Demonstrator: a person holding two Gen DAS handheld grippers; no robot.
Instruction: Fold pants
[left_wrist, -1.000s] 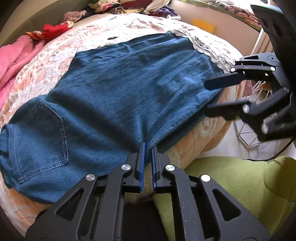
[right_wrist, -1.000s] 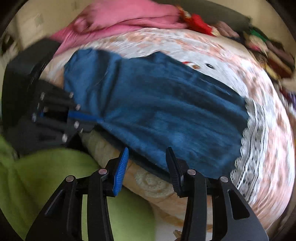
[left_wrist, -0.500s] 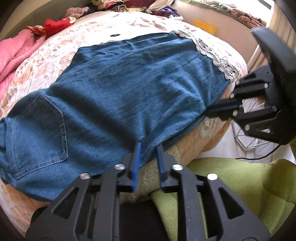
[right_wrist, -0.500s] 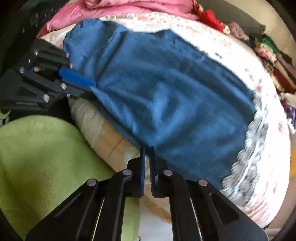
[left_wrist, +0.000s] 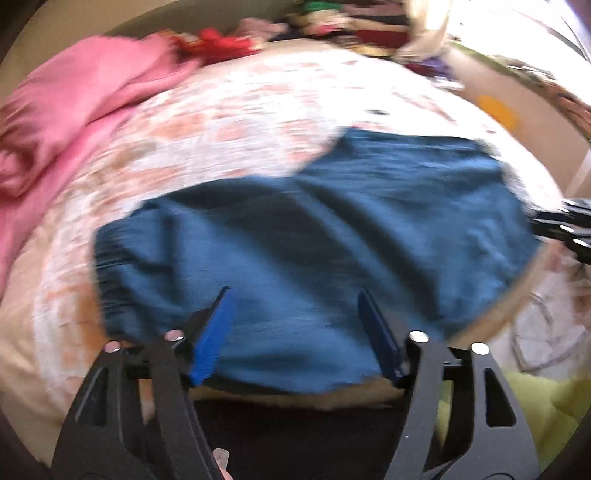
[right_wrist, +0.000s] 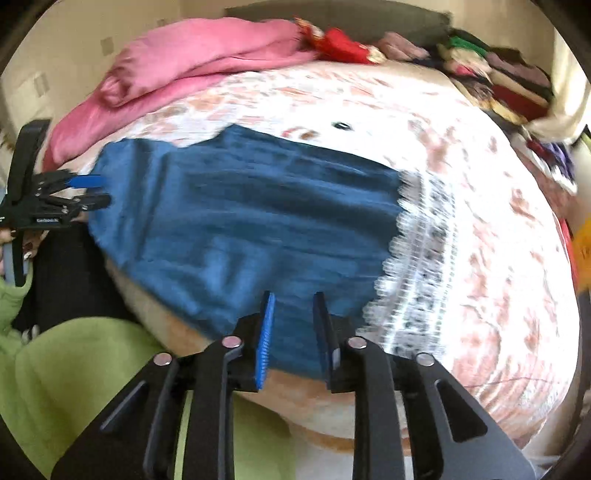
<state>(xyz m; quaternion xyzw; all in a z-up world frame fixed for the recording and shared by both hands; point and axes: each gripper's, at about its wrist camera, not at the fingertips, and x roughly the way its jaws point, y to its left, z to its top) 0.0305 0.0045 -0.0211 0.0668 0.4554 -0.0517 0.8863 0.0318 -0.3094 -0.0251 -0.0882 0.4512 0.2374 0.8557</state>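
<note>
At the bed's (right_wrist: 480, 229) near edge the pants (right_wrist: 258, 221) lie folded lengthwise. Left gripper (left_wrist: 295, 325) and right gripper (right_wrist: 291, 332) have just been opening, both empty. Next: regrip for a crosswise fold.

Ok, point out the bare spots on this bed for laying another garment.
Bare floral bedspread lies right of the lace hem, and in a band beyond the blue pants up to the pink blanket. The far right clothes pile is crowded.
</note>
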